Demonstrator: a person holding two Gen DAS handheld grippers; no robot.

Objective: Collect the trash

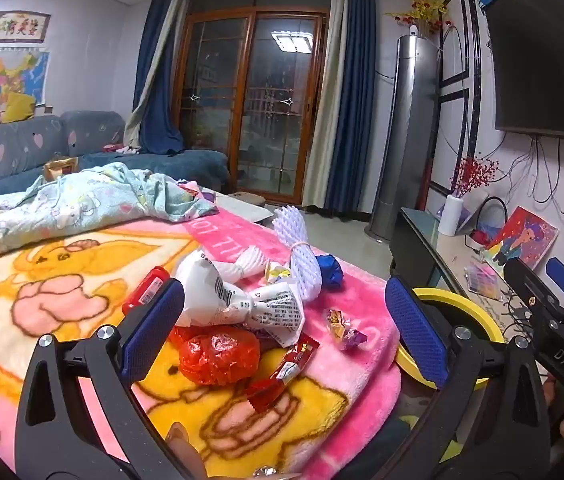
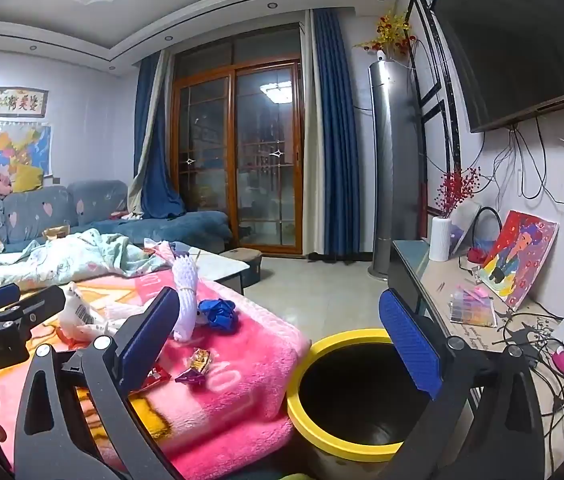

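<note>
Trash lies on a pink cartoon blanket point(image 1: 61, 280): a crumpled red wrapper point(image 1: 219, 356), a white printed plastic bag point(image 1: 237, 296), a white foam net point(image 1: 298, 256), a blue crumpled wrapper point(image 1: 332, 272), a small purple-and-yellow candy wrapper point(image 1: 344, 326) and a red sachet point(image 1: 282, 372). My left gripper point(image 1: 286, 332) is open just short of the red wrapper, holding nothing. A black bin with a yellow rim point(image 2: 338, 446) stands beside the blanket's edge. My right gripper point(image 2: 282, 340) is open and empty above the bin's mouth.
A red tube point(image 1: 145, 292) lies behind my left finger. A TV bench point(image 2: 482, 344) with cables, a painting and a white vase runs along the right wall. A blue sofa point(image 1: 81, 136) and a light patterned quilt point(image 1: 81, 200) sit at the back left.
</note>
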